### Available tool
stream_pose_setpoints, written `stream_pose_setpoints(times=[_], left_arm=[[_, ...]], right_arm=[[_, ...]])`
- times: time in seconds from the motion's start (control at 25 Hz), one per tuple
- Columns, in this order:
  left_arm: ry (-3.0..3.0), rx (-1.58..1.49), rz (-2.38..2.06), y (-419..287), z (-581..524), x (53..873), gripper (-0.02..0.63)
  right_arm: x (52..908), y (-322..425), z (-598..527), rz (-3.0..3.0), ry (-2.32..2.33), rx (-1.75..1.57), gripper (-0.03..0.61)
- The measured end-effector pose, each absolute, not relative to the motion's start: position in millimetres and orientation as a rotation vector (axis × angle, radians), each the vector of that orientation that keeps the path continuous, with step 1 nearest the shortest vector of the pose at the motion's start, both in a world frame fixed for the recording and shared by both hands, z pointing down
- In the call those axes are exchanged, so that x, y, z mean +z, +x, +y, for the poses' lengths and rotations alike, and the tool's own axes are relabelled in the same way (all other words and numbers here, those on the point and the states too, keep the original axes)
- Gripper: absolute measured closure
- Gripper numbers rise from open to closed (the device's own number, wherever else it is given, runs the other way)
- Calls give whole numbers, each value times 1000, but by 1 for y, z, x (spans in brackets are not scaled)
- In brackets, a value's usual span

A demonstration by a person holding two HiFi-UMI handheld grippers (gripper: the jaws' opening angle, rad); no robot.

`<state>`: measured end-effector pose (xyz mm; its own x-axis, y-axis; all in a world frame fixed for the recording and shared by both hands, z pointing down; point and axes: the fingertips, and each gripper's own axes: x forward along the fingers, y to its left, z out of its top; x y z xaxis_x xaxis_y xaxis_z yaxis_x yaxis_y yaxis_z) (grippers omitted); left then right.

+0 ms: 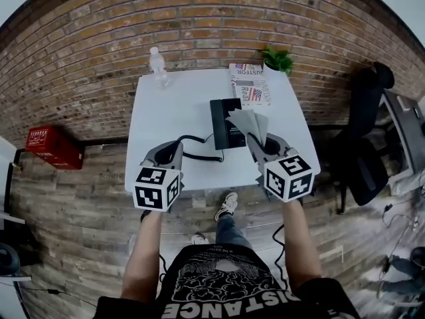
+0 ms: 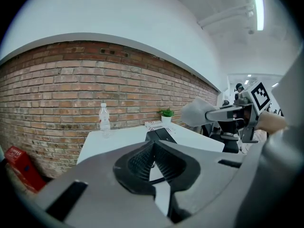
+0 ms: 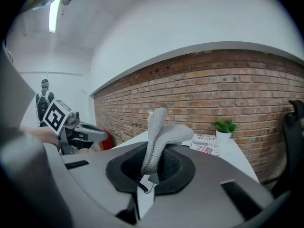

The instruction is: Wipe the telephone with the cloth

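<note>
The right gripper (image 3: 151,164) is clamped on the grey cloth (image 3: 159,136) – its jaws pinch the lower end, and the rest stands up between them and folds over at the top. In the head view that cloth hangs over the right edge of the black telephone (image 1: 224,122), which lies near the middle of the white table (image 1: 166,108); seen from the left gripper's camera, the cloth is up in the air, apart from the telephone's top. The left gripper (image 2: 153,152) is clenched with nothing in it, its ribbed pads pressed together, and it sits low over the table's near edge, left of the telephone. The telephone's coiled black cord (image 1: 199,155) loops across the table between the left gripper's tips and the telephone's near corner – whether it touches the gripper cannot be told. Farther back on the table, a clear water bottle (image 1: 157,65) stands at the left, a newspaper (image 1: 250,85) lies at the right, and a small green plant (image 1: 277,59) is at the far right corner against the brick wall (image 1: 199,18). A red box (image 1: 53,146) rests on the wood floor to the left, and a black chair (image 1: 365,141) stands to the right of the table.
</note>
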<state>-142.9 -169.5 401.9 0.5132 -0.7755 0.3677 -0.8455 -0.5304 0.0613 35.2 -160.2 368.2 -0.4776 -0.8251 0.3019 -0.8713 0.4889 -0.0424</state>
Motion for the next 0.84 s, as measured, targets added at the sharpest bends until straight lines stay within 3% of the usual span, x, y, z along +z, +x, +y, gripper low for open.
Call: stream_pose_setpoints(times=[0.84], left_arm=[[2516, 429, -1372, -140, -159, 404, 607]], right_arm=[[371, 35, -150, -2493, 1441, 264, 568]])
